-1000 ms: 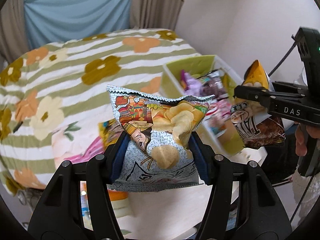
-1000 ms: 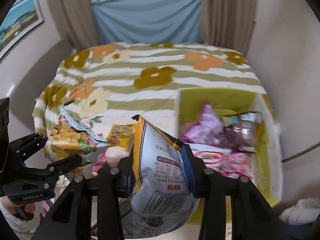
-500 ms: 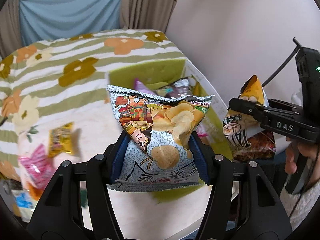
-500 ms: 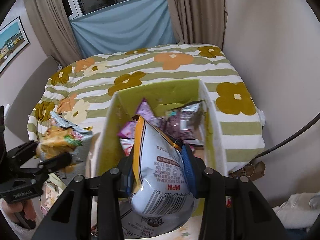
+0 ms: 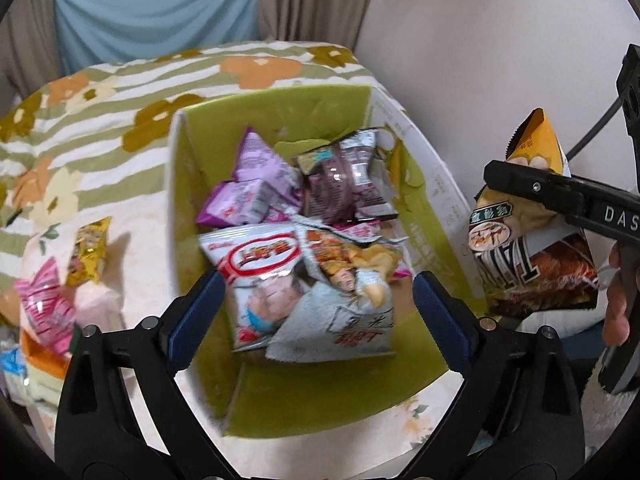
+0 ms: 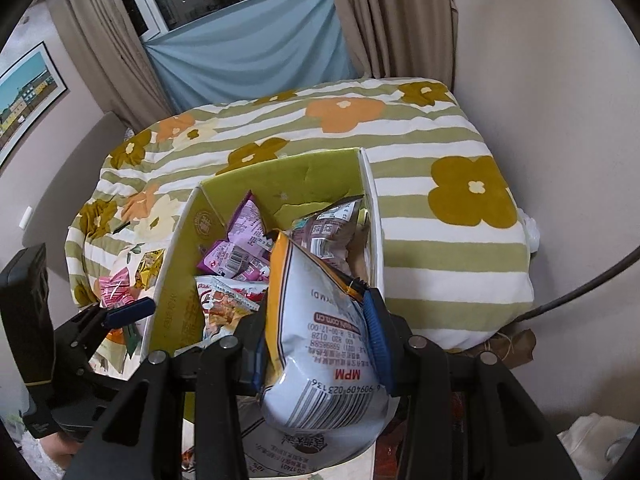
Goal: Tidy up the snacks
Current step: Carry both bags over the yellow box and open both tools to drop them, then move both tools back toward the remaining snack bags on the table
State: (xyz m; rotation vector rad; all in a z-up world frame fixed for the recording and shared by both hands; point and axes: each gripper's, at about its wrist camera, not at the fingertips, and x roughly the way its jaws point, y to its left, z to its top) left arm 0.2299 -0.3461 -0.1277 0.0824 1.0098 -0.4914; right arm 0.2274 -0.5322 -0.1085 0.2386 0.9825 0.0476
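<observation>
Released since the frame a second ago, the grey potato-chip bag with cartoon print (image 5: 340,304) now lies inside the green-lined cardboard box (image 5: 276,116), at its near end, resting partly on a white-and-red snack packet (image 5: 260,276). The left gripper (image 5: 316,312), previously clamped on that bag, now hangs over the box with its jaws wide apart and empty. Both views have also swung from the open bedspread to directly above the box.

The right gripper (image 6: 320,344) is clamped on a white-and-orange crisp bag with a barcode (image 6: 324,340), held just above the near right corner of the box. In the left view the same bag (image 5: 532,248) appears outside the box's right wall.

Risks from here:
- Releasing before the bag is over the opening would drop it outside the right wall, or leave it balanced on the rim.
- The near end is already stacked; a puffy bag added there may slide off the pile.
- The two grippers work close together and could collide.

A yellow packet (image 5: 88,256) and a pink wrapped packet (image 5: 44,312) lie loose on the floral striped bedspread (image 5: 120,92), left of the box.
</observation>
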